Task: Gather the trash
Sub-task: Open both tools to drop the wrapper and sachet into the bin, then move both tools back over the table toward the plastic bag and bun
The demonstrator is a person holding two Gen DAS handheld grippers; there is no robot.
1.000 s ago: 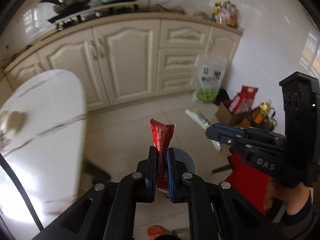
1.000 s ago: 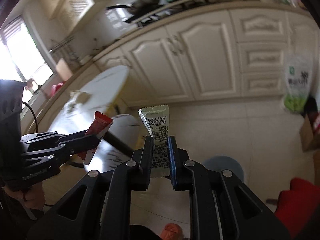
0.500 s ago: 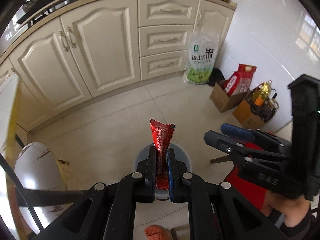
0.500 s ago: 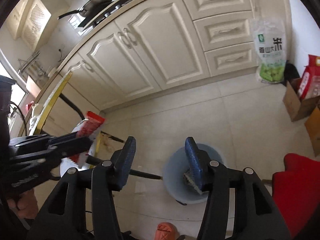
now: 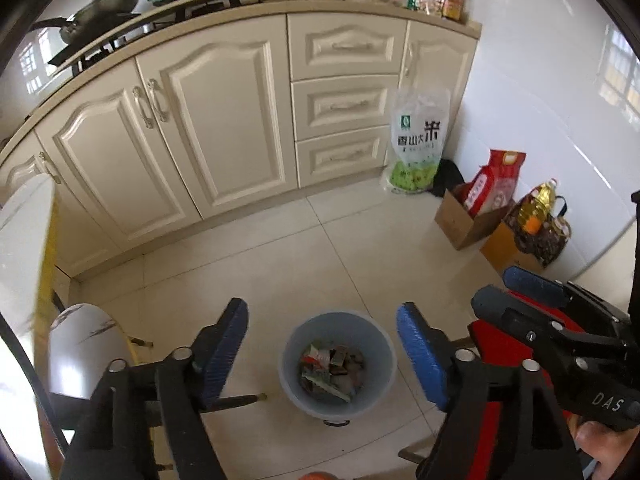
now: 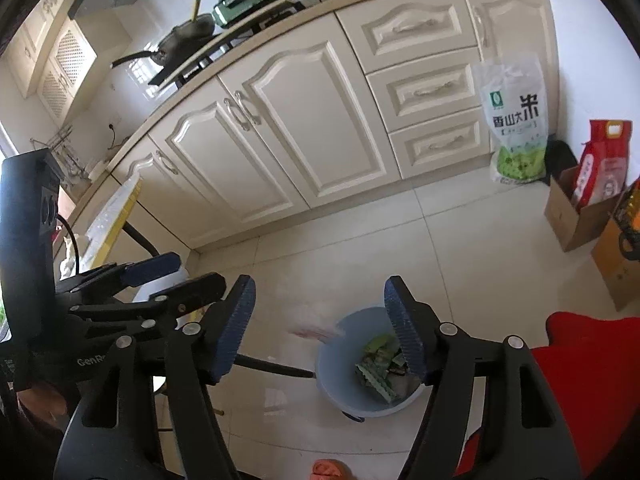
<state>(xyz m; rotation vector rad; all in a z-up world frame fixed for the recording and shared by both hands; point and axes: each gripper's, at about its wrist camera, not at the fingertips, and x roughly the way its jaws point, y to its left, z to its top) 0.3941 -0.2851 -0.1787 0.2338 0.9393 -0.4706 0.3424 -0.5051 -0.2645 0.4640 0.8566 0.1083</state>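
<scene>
From the left wrist, the left claw (image 5: 322,344) is wide open with nothing in it; its jaws have just been opening. Right under it sits the blue bin (image 5: 288,360) on the floor (image 5: 360,248); the trash (image 5: 330,372), a heap of wrappers, lies at the bottom of the bin. The right claw (image 5: 502,294) shows at the right side, open too. To do this step well, I think you let go only when the claw is right over the middle of the bin, so the wrapper falls inside and not on the floor; then you lift away and go look for more. A moment before, this claw was pinching a red wrapper that stood up between its jaws; now the wrapper is gone from the claw, and a red piece lies in the bin.

From the right wrist, the right claw (image 6: 320,306) is also wide with nothing in it; its jaws have just been opening. The blue bin (image 6: 332,368) is below and a bit to the right; green wrappers (image 6: 376,360) lie inside. A pale red blur (image 6: 316,330) hangs just at the rim; I cannot tell what it is. The left claw (image 6: 192,268) shows at the left, open. Earlier this claw held a pale green wrapper; now it holds none.
</scene>
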